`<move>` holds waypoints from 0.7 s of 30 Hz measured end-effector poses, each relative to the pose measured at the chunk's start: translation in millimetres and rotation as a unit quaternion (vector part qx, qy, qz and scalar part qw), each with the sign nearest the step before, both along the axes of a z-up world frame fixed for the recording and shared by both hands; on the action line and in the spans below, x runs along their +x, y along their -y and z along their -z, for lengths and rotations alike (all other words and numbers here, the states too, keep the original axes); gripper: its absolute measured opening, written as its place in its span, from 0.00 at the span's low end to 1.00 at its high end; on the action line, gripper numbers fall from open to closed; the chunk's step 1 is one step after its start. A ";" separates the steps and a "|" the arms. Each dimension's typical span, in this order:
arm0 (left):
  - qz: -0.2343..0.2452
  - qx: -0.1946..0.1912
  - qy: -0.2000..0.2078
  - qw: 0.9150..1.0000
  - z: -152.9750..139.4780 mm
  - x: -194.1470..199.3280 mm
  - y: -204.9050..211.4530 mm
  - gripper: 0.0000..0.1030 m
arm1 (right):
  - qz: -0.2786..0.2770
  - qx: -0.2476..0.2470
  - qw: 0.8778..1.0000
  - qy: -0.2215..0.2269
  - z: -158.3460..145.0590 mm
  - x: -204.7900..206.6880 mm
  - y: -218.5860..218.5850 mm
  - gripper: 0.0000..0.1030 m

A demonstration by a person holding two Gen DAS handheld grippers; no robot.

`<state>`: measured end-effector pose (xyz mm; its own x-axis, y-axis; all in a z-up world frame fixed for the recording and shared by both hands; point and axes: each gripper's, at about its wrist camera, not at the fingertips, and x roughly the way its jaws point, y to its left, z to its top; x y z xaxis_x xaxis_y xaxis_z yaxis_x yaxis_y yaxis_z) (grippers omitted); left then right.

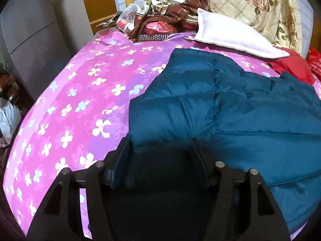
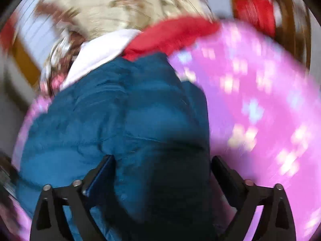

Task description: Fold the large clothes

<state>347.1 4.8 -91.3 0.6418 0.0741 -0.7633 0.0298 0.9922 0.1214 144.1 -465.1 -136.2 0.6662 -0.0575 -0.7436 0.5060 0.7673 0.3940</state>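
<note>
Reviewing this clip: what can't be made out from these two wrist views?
- Left wrist view: the teal padded jacket runs off the right edge, so its full shape is unseen.
- Left wrist view: whether the left gripper pinches the hem; shadow hides it.
- Right wrist view: motion blur smears everything; the right gripper and its contact with the jacket are unclear.

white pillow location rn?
Left wrist view, upper right: white pillow lies on the pink floral bedsheet, just beyond the teal jacket, beside a red garment.

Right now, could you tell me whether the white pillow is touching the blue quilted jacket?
Apart. In the left wrist view a strip of pink floral bedsheet shows between the white pillow and the blue quilted jacket.
</note>
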 end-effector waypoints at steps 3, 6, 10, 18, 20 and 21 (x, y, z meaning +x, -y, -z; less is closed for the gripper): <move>-0.003 0.000 -0.011 1.000 -5.3 -0.5 2.0 0.59 | 0.021 0.060 0.998 0.007 8.3 -3.5 14.9 0.98; 0.003 -0.023 -0.013 1.000 -18.7 -14.4 -5.9 0.59 | 0.023 0.010 1.000 -0.012 -12.4 -10.1 1.4 0.96; -0.001 -0.031 0.009 0.999 -43.0 -46.0 -20.4 0.59 | 0.017 -0.090 0.996 0.003 -56.7 -42.4 -31.6 0.96; -0.015 -0.022 0.039 0.999 -65.6 -128.4 -46.0 0.59 | -0.056 -0.173 0.983 0.001 -82.2 -70.0 -113.9 0.83; -0.018 -0.019 0.035 0.999 -63.2 -140.4 -47.8 0.59 | -0.065 -0.168 0.983 -0.019 -72.7 -60.8 -129.0 0.61; -0.021 -0.023 0.029 0.999 -62.6 -149.1 -49.3 0.59 | -0.072 -0.162 0.984 -0.036 -67.4 -57.8 -138.8 0.57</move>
